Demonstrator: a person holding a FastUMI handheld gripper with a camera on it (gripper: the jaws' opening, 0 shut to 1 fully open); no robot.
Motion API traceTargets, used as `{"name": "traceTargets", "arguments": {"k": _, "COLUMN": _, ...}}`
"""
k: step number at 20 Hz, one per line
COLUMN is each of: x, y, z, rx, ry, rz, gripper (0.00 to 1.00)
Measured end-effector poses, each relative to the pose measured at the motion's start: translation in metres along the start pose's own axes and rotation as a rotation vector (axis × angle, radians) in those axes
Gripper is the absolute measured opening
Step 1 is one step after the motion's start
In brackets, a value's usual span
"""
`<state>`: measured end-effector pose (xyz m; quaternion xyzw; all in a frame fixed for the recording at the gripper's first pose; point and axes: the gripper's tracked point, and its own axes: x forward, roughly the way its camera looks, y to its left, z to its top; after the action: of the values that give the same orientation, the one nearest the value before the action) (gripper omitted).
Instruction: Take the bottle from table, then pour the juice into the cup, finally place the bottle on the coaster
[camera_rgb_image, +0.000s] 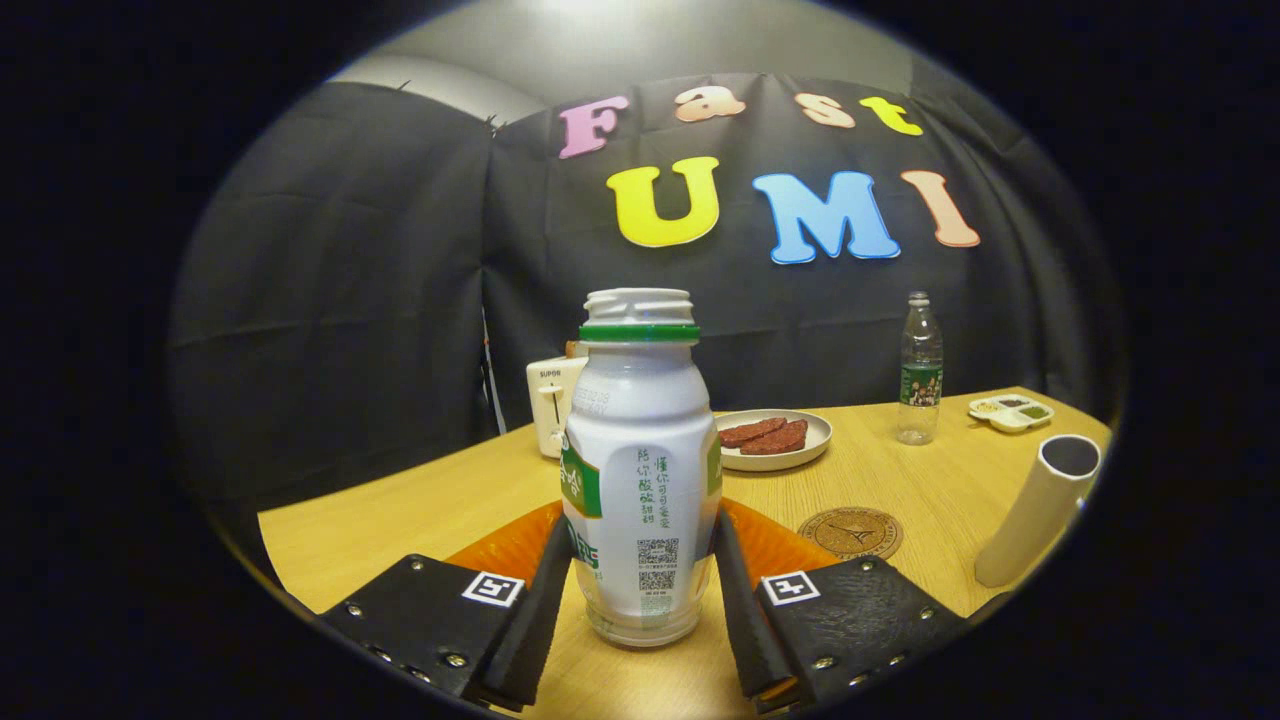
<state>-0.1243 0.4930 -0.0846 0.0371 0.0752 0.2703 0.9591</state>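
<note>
The bottle (640, 470) is stood upright on the surface (420, 510), uncapped, clamped between both claw (640, 590) fingers. An orange mat (520, 545) is seen just behind bottle; coaster (851, 532) & cup (1040, 508) to its right, plate w/ meat (775, 438), toaster (553, 403) & clear water bottle (920, 370) beyond it.

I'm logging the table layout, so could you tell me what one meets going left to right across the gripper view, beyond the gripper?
Toaster → white bottle, upright between the gripper's fingers, both flanking its lower body → plate of meat → coaster → clear bottle → sauce dish → cup.
</note>
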Motion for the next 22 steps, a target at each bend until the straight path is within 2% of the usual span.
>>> {"name": "traceTargets", "arguments": {"k": 13, "x": -0.028, "y": -0.054, "z": 0.052, "rx": 0.662, "ry": -0.199, "rz": -0.021, "gripper": 0.71}}
{"name": "traceTargets", "arguments": {"k": 22, "x": -0.04, "y": -0.088, "z": 0.063, "rx": 0.977, "ry": -0.264, "rz": -0.031, "gripper": 0.71}}
